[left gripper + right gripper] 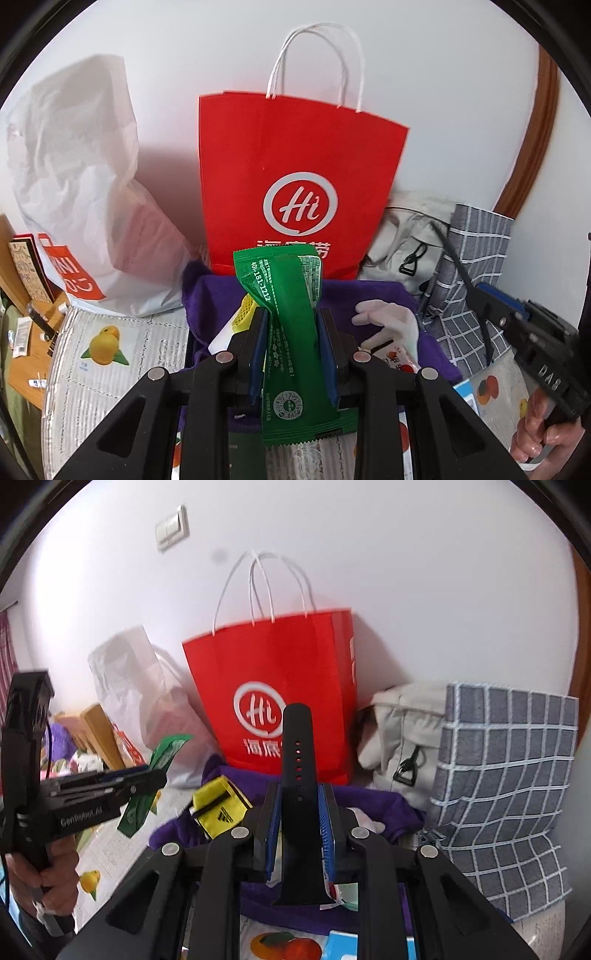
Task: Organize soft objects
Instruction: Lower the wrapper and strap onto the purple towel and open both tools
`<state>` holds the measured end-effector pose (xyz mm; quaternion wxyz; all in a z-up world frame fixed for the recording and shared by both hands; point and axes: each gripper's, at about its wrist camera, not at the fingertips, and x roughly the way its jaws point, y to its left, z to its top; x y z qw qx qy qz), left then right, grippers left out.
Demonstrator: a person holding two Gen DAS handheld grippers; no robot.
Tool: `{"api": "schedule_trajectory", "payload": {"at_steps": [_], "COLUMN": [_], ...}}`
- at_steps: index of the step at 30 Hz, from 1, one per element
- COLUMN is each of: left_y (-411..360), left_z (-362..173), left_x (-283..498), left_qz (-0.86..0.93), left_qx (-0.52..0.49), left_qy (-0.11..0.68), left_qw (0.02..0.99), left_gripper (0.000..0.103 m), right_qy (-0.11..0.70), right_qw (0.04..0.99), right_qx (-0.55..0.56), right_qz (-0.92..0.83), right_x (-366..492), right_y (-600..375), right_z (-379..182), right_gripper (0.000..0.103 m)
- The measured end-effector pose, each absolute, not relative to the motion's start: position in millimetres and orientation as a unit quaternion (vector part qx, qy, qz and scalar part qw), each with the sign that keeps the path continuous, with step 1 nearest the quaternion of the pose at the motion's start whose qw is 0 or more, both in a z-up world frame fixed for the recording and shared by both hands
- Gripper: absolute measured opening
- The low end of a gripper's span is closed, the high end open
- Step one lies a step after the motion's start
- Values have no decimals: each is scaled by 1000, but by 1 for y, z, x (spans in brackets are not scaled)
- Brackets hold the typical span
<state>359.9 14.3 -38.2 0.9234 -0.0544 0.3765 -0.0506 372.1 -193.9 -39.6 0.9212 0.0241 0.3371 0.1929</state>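
My left gripper (291, 325) is shut on a green snack packet (291, 332), held upright above a purple cloth (373, 291). It also shows at the left of the right wrist view (155, 775) with the packet (162, 753). My right gripper (299, 805) is shut on a black watch strap (297, 775) that stands up between the pads. On the purple cloth (373, 801) lie a yellow mesh pouch (218, 808), a white glove (388, 317) and a small fruit-print packet (397, 360).
A red paper bag (295, 177) with white handles stands against the wall behind the cloth. A white plastic bag (81, 192) is at the left. A beige bag (406, 738) and a grey checked cloth (506, 768) are at the right. A fruit-print mat (110, 354) covers the surface.
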Motion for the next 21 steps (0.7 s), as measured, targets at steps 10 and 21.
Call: {"api": "schedule_trajectory", "payload": {"at_steps": [10,21], "left_y": [20,21], "left_z": [-74,-101], "left_x": [385,401], "left_qz": [-77,-79], "left_qx": [-77,-90], "left_qy": [419,452], "left_qw": [901,884], "left_gripper": [25,25], "right_qy": [405,465], "right_qw": [890,867], "right_qx": [46,54], "right_qz": [202,168], "right_x": [404,424], "right_y": [-208,-229], "right_z": [-92,-133], "right_gripper": [20,20]}}
